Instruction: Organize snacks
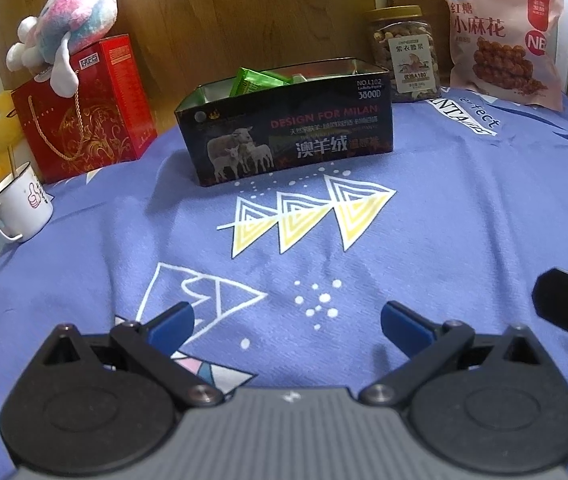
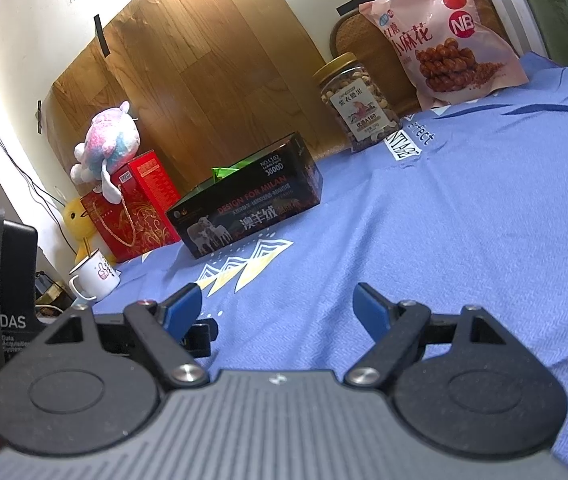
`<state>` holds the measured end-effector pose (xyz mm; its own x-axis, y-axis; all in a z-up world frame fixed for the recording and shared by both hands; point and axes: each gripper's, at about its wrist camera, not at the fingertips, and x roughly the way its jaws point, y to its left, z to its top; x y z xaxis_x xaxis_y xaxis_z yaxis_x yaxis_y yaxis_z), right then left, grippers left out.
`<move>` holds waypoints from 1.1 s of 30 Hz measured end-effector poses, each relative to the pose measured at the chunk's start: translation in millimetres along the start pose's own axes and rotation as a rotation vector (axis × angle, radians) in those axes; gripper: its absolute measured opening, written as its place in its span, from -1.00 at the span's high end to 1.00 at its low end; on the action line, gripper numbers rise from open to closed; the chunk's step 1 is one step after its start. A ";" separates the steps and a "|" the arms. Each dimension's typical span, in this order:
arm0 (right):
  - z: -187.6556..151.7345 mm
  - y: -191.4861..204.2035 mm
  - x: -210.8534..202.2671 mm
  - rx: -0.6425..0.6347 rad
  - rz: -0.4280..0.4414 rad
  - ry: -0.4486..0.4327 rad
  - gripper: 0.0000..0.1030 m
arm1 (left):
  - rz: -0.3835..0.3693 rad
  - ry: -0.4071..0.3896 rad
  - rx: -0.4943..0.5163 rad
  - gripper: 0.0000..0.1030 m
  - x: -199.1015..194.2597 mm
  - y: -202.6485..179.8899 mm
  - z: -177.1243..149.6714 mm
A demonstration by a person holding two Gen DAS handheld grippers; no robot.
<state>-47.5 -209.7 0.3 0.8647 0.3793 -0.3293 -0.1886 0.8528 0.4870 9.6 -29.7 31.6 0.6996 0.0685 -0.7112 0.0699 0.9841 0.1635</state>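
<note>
Snacks at far side of the table.
Open dark tin box (image 1: 284, 128) w/ sheep print, upright, green snack packets (image 1: 257, 80) inside. Nut jar (image 1: 404, 54), gold lid on, just right of it; pink twist-snack bag (image 1: 502, 36) propped upright beyond.

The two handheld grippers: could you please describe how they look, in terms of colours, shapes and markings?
The left gripper and right gripper look alike: a ribbed grey body with a small white logo, two rounded black housings with circular insets, black linkage arms on silver pivot screws, and blue-padded jaws. In the right wrist view, a black module with a small screen and white "DAS" lettering sits at the left edge. No cables or sleeves show.
</note>
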 end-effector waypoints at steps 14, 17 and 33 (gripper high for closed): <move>-0.1 0.2 0.6 0.001 0.000 0.001 -0.64 | -0.020 0.022 -0.005 -1.00 1.7 -3.2 -1.2; -0.9 0.1 0.1 0.002 -0.001 0.001 -0.64 | -0.025 0.028 -0.010 -1.00 2.5 -3.4 -1.6; 1.0 -1.0 5.4 -0.010 -0.028 0.027 -0.64 | 0.015 -0.012 -0.013 -1.00 0.6 -1.5 3.5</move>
<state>-42.2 -209.0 -1.2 0.8570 0.3646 -0.3642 -0.1691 0.8666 0.4696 12.3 -31.7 33.3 0.7092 0.0818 -0.7002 0.0499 0.9849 0.1655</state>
